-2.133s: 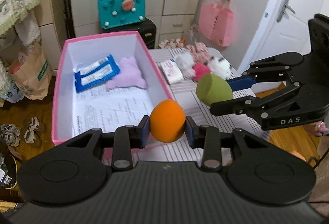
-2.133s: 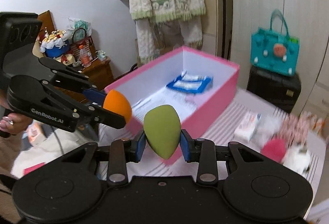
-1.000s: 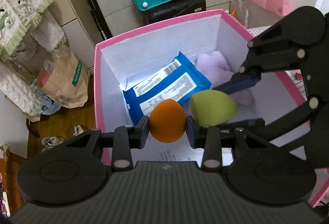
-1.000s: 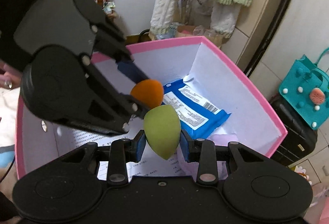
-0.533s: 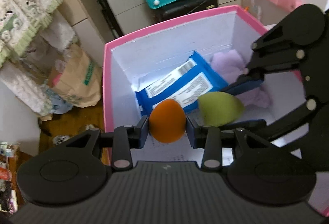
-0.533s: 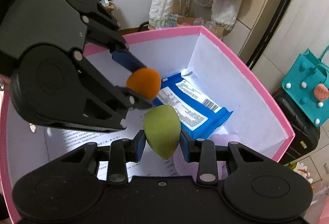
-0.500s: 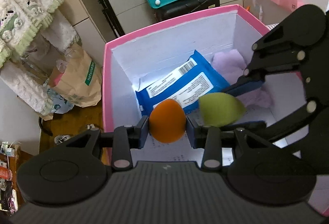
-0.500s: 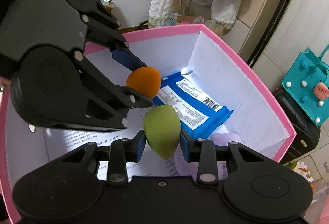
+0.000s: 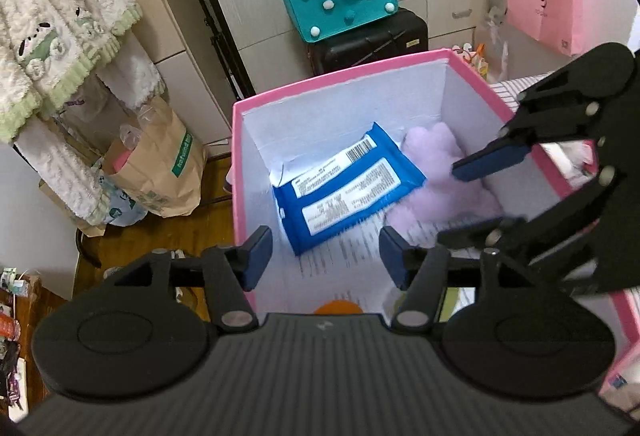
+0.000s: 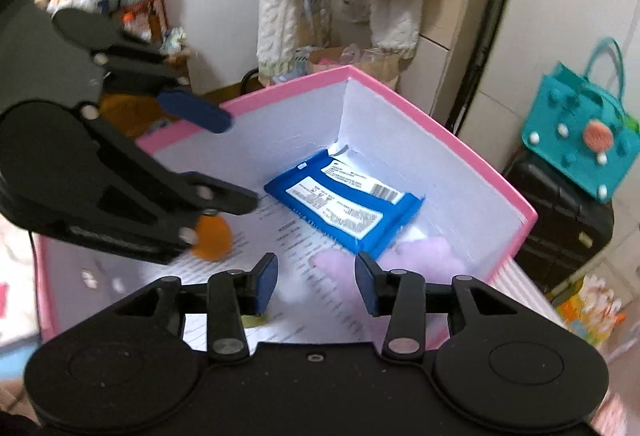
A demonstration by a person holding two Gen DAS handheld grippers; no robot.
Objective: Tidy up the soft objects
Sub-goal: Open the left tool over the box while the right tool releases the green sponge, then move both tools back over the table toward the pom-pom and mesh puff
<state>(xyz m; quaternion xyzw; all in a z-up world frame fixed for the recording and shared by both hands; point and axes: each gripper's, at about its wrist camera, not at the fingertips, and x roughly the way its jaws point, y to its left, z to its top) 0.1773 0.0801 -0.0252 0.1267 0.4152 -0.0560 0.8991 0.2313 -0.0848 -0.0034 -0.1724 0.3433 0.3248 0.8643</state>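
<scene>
Even, soft indoor light, fairly bright, no hard shadows in either view. White inner walls of the pink-rimmed cardboard box (image 9: 340,81) bounce light, brightest near the far corner beside the glossy blue plastic wipes pack (image 9: 348,191), which shows mild sheen. Both views have strong fisheye bending: cupboard lines and the black vertical pole (image 9: 212,7) curve, corners go dark in the right wrist view. Motion blur in the right wrist view smears the teal felt handbag (image 10: 580,139), the cluttered shelf at upper left and the printed paper on the box floor. Left wrist view is sharper; the pale purple plush toy (image 9: 444,171) and the nearby black gripper linkage look soft.
</scene>
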